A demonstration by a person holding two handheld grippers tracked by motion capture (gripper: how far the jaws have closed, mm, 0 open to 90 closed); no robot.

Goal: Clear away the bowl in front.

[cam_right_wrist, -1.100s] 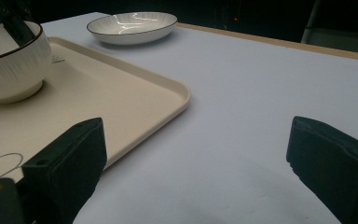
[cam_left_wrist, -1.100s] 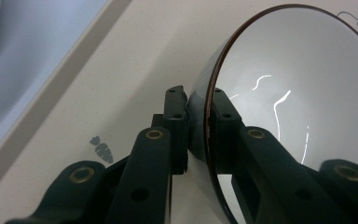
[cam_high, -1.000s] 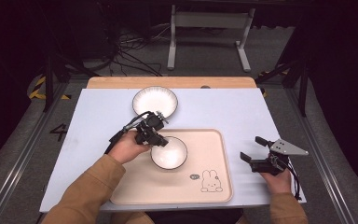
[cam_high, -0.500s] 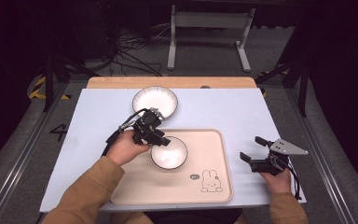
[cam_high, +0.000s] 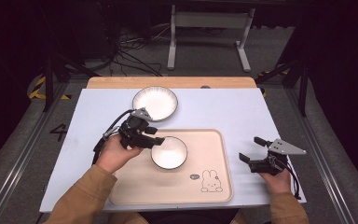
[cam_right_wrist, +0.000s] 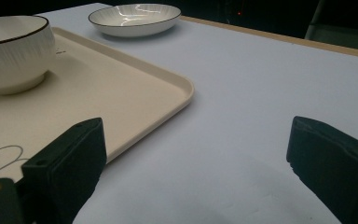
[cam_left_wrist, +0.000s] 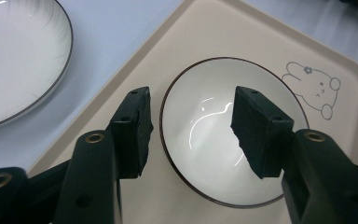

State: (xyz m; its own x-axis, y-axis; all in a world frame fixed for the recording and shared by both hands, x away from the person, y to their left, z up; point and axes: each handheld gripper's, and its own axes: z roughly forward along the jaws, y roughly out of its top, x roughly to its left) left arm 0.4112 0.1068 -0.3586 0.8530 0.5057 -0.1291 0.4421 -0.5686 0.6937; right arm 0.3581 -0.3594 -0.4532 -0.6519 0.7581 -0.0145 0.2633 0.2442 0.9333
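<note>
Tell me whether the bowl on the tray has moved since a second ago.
No. The bowl sits at the same spot on the tray, equally far from the rabbit print; the open left gripper stays at its rim.

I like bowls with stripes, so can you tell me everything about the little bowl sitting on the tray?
The bowl is small, round and white, with a thin dark rim and faint ribbed lines down its outside. It looks like glossy ceramic, and light glints inside it. It is empty and stands upright on a low foot, on the beige tray, near the tray's far left part. The left gripper is open, one jaw outside the rim and one over the inside. Whether they touch it is unclear.
</note>
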